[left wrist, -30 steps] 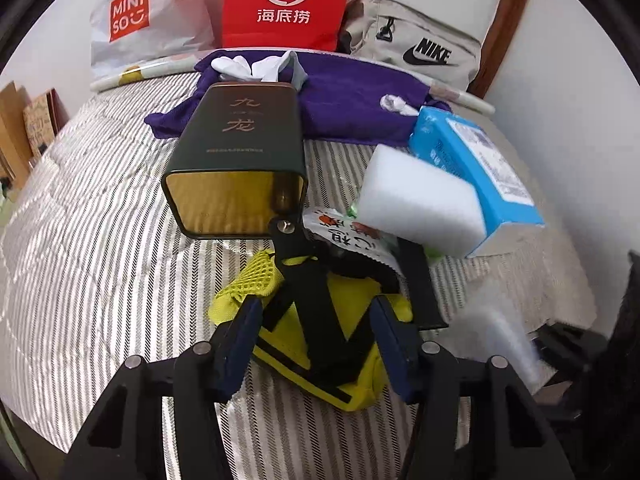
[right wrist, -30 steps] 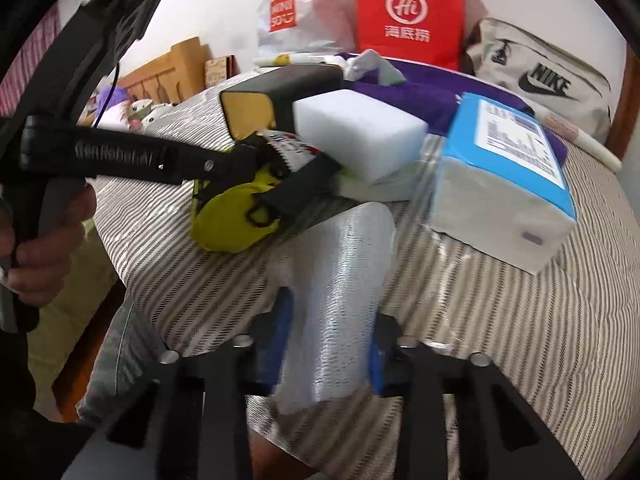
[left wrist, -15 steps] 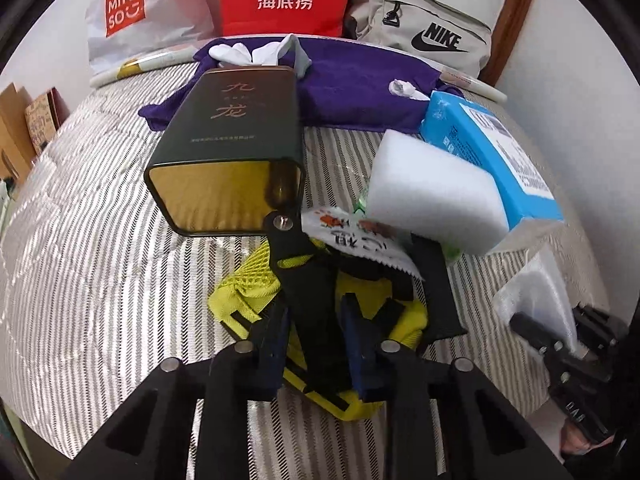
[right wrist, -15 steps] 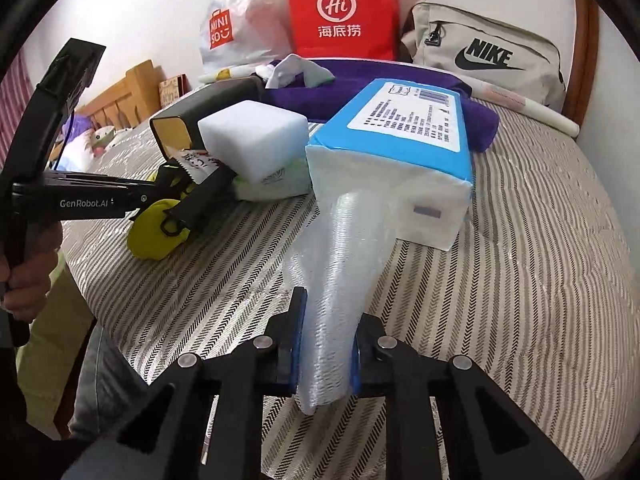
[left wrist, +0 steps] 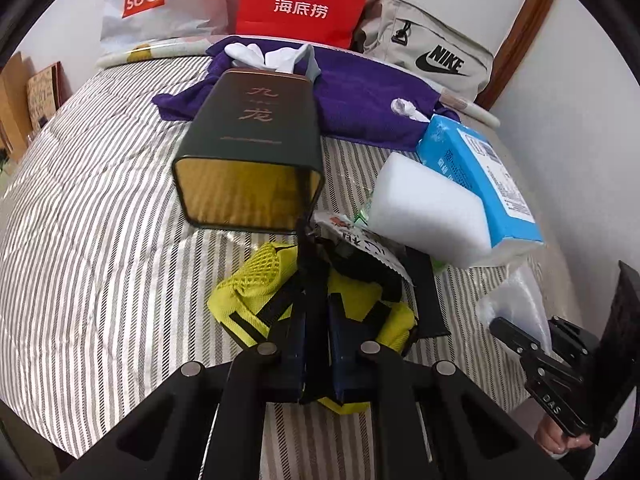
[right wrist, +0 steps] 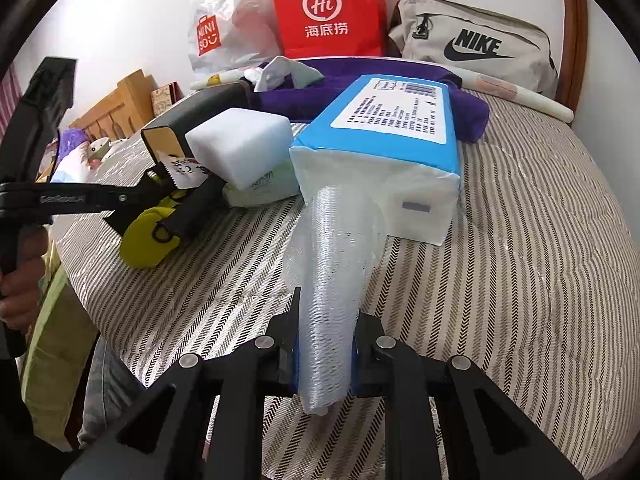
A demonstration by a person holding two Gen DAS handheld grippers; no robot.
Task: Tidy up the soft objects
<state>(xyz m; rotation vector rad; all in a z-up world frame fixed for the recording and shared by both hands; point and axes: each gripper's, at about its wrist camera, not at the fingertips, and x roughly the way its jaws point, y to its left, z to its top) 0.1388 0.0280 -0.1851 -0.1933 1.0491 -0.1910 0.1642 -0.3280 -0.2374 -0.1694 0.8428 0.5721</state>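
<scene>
The left gripper (left wrist: 316, 344) is closing its jaws on a black strap (left wrist: 310, 280) of the yellow mesh pouch (left wrist: 260, 292), and the pads already press the strap from both sides. The right gripper (right wrist: 324, 344) is clamped on a roll of clear bubble wrap (right wrist: 340, 256), which sticks out ahead and leans toward the blue tissue pack (right wrist: 384, 136). The pouch lies on the striped bedspread (left wrist: 100, 240), near its front edge. Just behind it lies a dark green tin (left wrist: 252, 152) on its side, and to the right a white sponge block (left wrist: 428, 212) rests on what seems a small packet. Farther back are a purple towel (left wrist: 352, 100), a red bag (left wrist: 308, 0) and a grey bag (left wrist: 432, 60).
</scene>
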